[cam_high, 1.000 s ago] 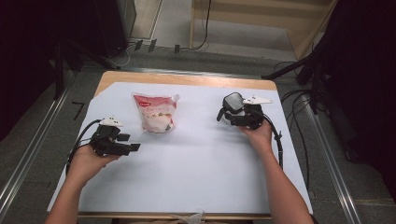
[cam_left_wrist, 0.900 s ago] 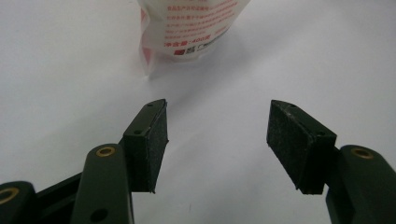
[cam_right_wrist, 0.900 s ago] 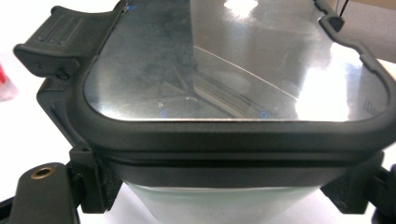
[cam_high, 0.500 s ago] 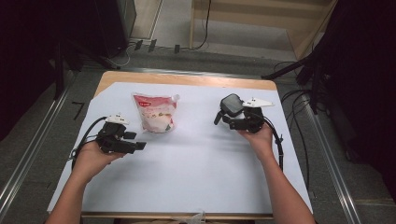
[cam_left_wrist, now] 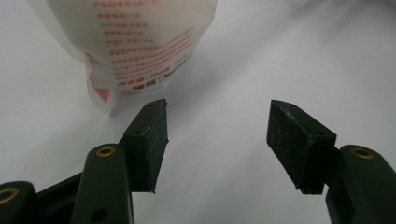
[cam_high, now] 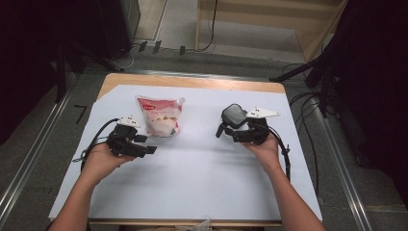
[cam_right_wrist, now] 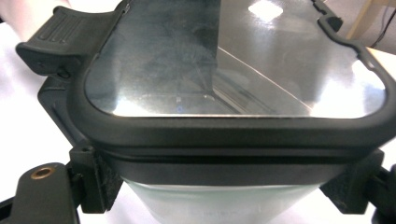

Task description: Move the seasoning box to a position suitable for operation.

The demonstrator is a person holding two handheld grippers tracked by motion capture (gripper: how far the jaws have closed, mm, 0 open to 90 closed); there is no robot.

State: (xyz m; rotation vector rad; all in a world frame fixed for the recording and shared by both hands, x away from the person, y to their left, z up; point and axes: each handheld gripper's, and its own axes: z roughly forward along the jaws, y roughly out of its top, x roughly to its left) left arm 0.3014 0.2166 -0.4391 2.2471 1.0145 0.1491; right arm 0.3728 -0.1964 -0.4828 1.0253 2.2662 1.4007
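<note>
A white pouch with red print lies on the white sheet at the back left. My left gripper sits just to its near side, open. In the left gripper view the gripper has bare sheet between its pads, and the pouch's bottom corner lies just beyond the left pad. At the right, my right gripper is shut on a clear container with a black-rimmed lid, held off the sheet. In the right gripper view the container sits pressed between both pads.
The white sheet covers a wooden table whose far edge shows. Cables trail from both grippers. Dark stands and cables crowd the floor at the right, and metal rails run along the left side.
My right hand has carried the container a little left and nearer. The left gripper has edged slightly right toward the pouch, its jaws unchanged.
</note>
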